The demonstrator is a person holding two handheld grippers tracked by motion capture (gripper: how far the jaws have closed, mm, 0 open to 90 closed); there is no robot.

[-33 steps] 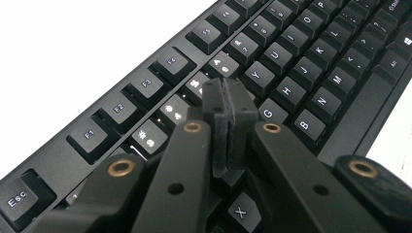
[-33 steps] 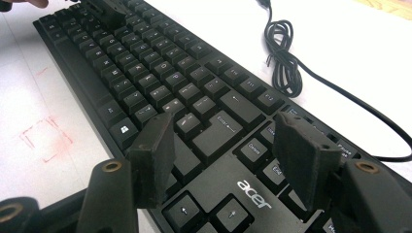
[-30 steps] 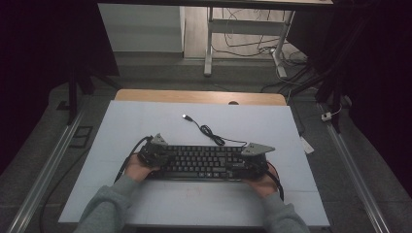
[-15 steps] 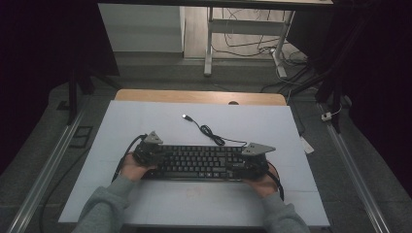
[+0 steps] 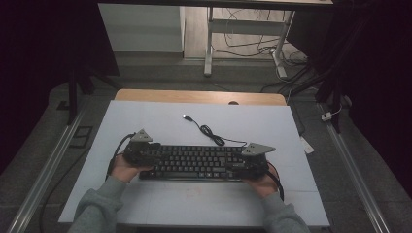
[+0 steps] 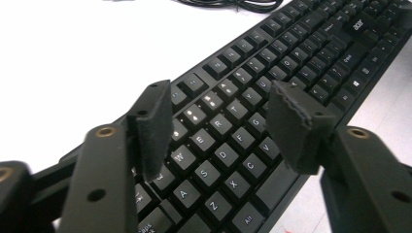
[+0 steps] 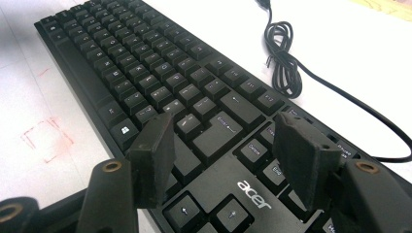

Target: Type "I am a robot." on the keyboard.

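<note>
- 2 grippers work the ends of 1 black keyboard (image 5: 194, 162), which lies flat on the white table (image 5: 160, 116), near its front edge, square to us, so that both hands reach an end without crossing.
- Our left gripper (image 5: 137, 151) sits over the keyboard's left end. In the left gripper view its jaws have just been opening; the pads (image 6: 154, 127) stand wide apart above the letter keys (image 6: 214, 145), with nothing pressed between them. We read this as a release: the end rests on the table and needs no support.
- Our right gripper (image 5: 252, 160) sits over the right end. In the right gripper view its pads (image 7: 154, 155) also stand apart, hovering over the enter key and arrow cluster of the keyboard (image 7: 160, 82), gripping nothing.
- With both grippers released, the keyboard carries its own weight on the table; we judge it set down in its place.
- 1 cable (image 5: 210, 131) runs from the keyboard's back edge toward the table's far side, with a loose coil midway and the USB plug (image 5: 185, 116) lying free. It sits behind the keyboard, well apart from both hands, so it cannot snag the jaws.
- A faint red mark (image 7: 46, 138) shows on the table just in front of the keyboard; its purpose we cannot tell.
</note>
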